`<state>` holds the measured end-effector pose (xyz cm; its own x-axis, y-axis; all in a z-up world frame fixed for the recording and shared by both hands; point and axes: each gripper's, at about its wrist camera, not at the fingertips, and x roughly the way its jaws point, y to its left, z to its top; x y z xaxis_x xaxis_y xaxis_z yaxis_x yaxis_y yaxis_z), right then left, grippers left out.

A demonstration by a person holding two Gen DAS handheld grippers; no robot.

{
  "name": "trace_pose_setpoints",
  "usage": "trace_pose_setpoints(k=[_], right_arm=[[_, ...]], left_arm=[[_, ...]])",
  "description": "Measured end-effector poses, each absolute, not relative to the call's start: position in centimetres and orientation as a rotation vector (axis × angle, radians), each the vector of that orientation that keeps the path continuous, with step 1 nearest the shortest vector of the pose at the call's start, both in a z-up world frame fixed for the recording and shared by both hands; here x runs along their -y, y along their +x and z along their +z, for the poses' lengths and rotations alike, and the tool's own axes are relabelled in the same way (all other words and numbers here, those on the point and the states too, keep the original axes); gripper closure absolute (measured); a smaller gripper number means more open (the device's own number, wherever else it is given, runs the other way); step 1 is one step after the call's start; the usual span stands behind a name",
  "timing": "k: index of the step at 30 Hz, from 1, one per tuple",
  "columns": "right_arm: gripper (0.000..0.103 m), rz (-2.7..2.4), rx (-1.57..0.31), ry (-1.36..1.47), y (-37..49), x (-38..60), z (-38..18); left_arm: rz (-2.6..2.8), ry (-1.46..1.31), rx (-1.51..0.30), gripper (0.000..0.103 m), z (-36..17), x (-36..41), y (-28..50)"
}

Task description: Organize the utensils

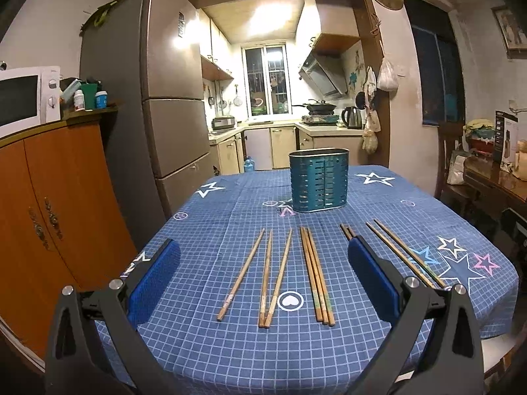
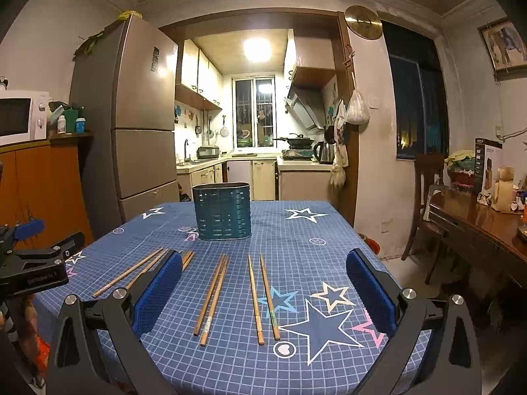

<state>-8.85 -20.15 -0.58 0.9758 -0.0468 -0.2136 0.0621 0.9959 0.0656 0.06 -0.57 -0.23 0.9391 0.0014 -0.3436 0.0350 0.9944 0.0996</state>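
Note:
Several wooden chopsticks lie in loose groups across the blue grid tablecloth: in the left wrist view a spread of three (image 1: 263, 276), a tight bundle (image 1: 316, 276) and a pair at the right (image 1: 403, 251). A teal slotted utensil holder (image 1: 318, 179) stands upright behind them, also in the right wrist view (image 2: 222, 210). My left gripper (image 1: 263, 283) is open and empty above the near table edge. My right gripper (image 2: 263, 296) is open and empty over a bundle (image 2: 212, 298) and a pair (image 2: 263, 298).
An orange cabinet (image 1: 49, 217) with a microwave (image 1: 23, 97) and a fridge (image 1: 164, 98) stand left of the table. A dark wooden table (image 2: 484, 217) and chair (image 2: 428, 197) stand at the right. The kitchen lies behind the table's far edge (image 1: 263, 172). My left gripper's body (image 2: 36, 263) shows at the right wrist view's left.

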Motion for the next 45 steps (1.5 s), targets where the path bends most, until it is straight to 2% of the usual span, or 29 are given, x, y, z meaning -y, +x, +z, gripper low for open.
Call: trace_pose_setpoints(k=[14, 29, 36, 45], right_arm=[[0.003, -0.061, -0.163, 0.027, -8.8, 20.1, -1.9], [0.003, 0.000, -0.220, 0.024, -6.3, 19.3, -3.4], [0.003, -0.008, -0.104, 0.072, -7.4, 19.3, -1.5], [0.003, 0.009, -0.077, 0.095, -8.0, 18.9, -0.9]], left_arm=[[-0.004, 0.075, -0.373, 0.005, -1.5, -0.7, 1.5], [0.003, 0.094, -0.436, 0.005, -3.1, -2.0, 3.6], [0.005, 0.061, -0.309, 0.005, -1.0, -2.0, 1.7], [0.009, 0.020, -0.158, 0.005, 1.1, -2.4, -1.6]])
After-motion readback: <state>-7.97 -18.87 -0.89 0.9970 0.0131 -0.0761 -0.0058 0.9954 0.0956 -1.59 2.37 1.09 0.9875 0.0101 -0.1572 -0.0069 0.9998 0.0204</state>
